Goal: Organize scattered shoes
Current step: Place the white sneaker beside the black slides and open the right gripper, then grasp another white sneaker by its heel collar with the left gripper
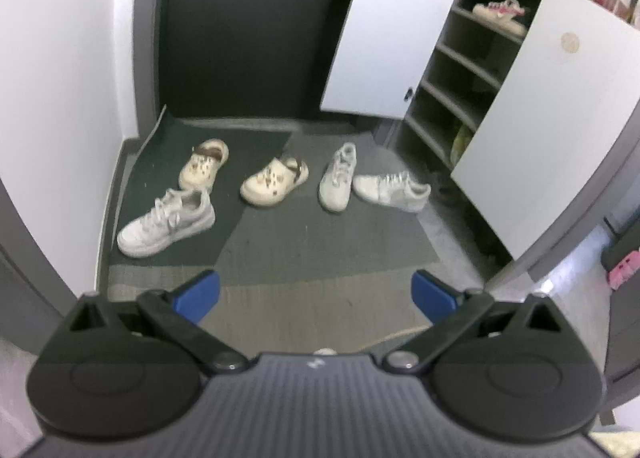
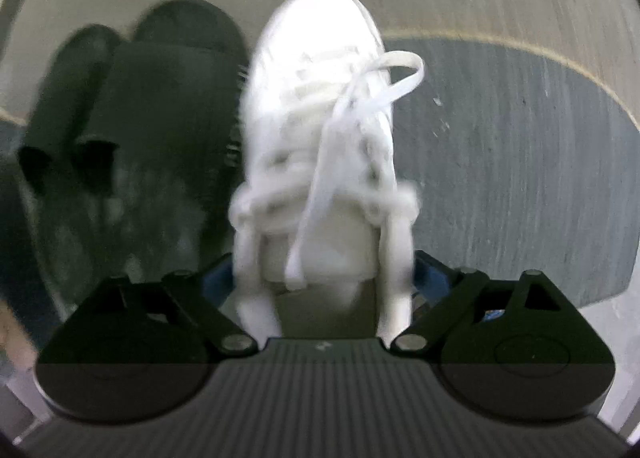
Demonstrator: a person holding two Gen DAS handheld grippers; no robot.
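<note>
In the right wrist view a white laced sneaker (image 2: 320, 106) stands on the floor, toe pointing away, right beside a pair of black slides (image 2: 120, 110). My right gripper (image 2: 324, 282) points down over the sneaker's heel end. Its blue fingers (image 2: 434, 282) flank the collar at wide spread, and I see no squeeze on it. In the left wrist view my left gripper (image 1: 316, 294) hangs open and empty above the floor. Ahead of it lie a white sneaker (image 1: 166, 222), two cream clogs (image 1: 204, 164) (image 1: 274, 182) and two more white sneakers (image 1: 338, 176) (image 1: 394, 186).
A shoe cabinet (image 1: 452, 98) stands at the right with both white doors (image 1: 392, 22) swung open; pink-and-white shoes (image 1: 500, 12) rest on an upper shelf. A dark door mat (image 1: 248, 138) lies under the scattered shoes. White walls close the left side.
</note>
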